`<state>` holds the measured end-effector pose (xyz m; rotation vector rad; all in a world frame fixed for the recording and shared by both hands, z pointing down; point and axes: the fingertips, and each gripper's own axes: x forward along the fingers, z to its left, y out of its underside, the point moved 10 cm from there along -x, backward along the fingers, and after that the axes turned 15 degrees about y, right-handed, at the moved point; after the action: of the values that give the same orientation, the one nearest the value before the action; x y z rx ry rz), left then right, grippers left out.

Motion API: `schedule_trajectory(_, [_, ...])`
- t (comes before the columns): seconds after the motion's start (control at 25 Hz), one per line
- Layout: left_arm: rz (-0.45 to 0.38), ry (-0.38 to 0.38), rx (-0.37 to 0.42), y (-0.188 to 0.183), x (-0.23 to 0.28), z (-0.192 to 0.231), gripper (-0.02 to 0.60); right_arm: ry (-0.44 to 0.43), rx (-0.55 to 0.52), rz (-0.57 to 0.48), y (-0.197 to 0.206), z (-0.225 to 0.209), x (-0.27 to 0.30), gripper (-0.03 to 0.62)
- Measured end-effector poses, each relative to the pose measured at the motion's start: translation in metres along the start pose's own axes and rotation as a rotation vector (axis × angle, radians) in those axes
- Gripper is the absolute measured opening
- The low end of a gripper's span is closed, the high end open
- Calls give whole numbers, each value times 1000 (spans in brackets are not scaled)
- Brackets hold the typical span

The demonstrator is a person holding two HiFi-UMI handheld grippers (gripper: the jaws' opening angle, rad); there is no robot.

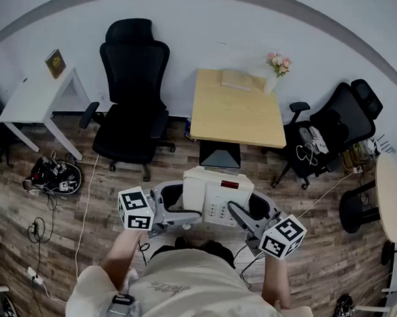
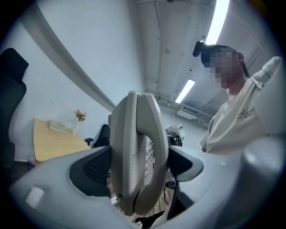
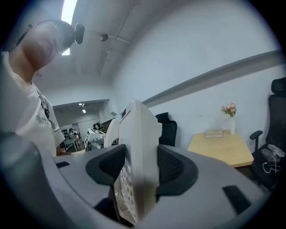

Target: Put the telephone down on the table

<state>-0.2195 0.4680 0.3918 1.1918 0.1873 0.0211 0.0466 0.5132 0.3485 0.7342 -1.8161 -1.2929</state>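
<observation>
A beige desk telephone [image 1: 217,193] hangs in the air in front of my chest, above the wooden floor, held from both sides. My left gripper [image 1: 176,204] is shut on its left end, where the handset [image 2: 136,152] stands upright between the black pads [image 2: 91,167]. At the other end my right gripper [image 1: 252,213] is shut on the body's edge [image 3: 139,147], keypad facing down-left. The light wooden table [image 1: 236,116] stands a short way ahead, beyond the telephone.
On the table's far edge lie a book [image 1: 237,79] and a vase of pink flowers [image 1: 277,66]. A black office chair [image 1: 132,94] stands left of it, another chair [image 1: 331,127] right. A white desk [image 1: 36,97], floor cables [image 1: 53,177] and a round table [image 1: 390,197] flank the room.
</observation>
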Motion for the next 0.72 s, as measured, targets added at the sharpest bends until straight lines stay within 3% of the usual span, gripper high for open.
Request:
schedule_trajectory(0.36, [-10,0,18,-2,-8,4,382,-13,-13,-19,-1,5,8,222])
schedule_trajectory(0.72, [-28,-13,4,10,-22,3,383,-5,-11,28,6,15,18,222])
